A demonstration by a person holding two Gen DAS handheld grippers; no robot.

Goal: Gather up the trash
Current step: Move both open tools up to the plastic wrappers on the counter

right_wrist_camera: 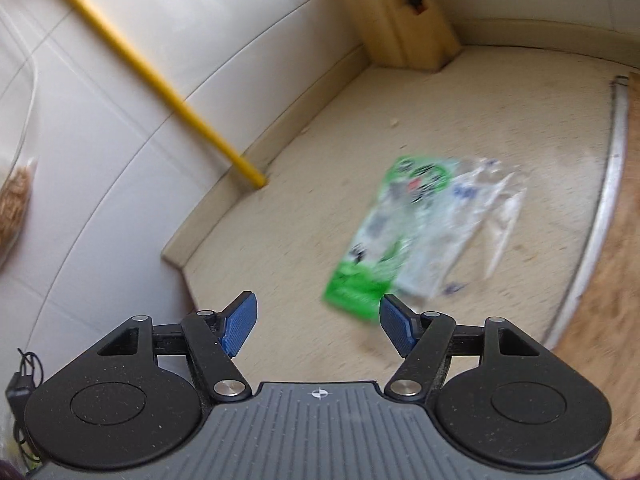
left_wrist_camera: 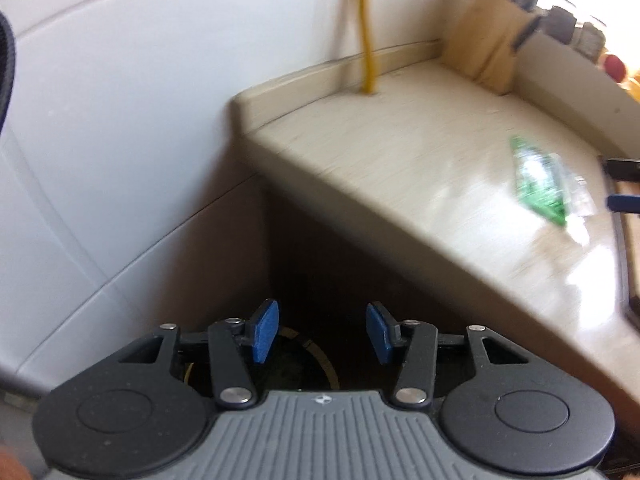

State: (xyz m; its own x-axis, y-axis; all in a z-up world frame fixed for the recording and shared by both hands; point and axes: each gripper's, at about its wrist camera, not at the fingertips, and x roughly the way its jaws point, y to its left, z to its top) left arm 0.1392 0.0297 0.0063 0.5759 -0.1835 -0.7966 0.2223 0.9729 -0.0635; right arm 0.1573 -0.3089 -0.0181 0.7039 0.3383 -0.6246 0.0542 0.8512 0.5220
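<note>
Crinkled green wrapper (right_wrist_camera: pixel 372 240) on speckled countertop (right_wrist_camera: pixel 304 216)

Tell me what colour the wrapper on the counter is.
The wrapper is green and white beside clear plastic; the right wrist view shows it best.

Left gripper (left_wrist_camera: pixel 320 334) beside the bench end, jaws apart and empty.

The blue pads (left_wrist_camera: pixel 264 332) stood well apart with nothing between them, over a dark gap below the bench (left_wrist_camera: pixel 400 168) edge, where a dark round rim (left_wrist_camera: pixel 320 356) was partly visible. A white tiled wall (left_wrist_camera: pixel 120 120) filled the left side. A yellow rod (left_wrist_camera: pixel 367 32) met the beige bench top near the wall. A blurred green-and-clear wrapper (left_wrist_camera: pixel 540 180) lay on the bench toward the right. A tan block (left_wrist_camera: pixel 484 44) stood at the far corner. The tips of the other gripper (left_wrist_camera: pixel 624 186) showed at the right edge, near the wrapper.
</note>
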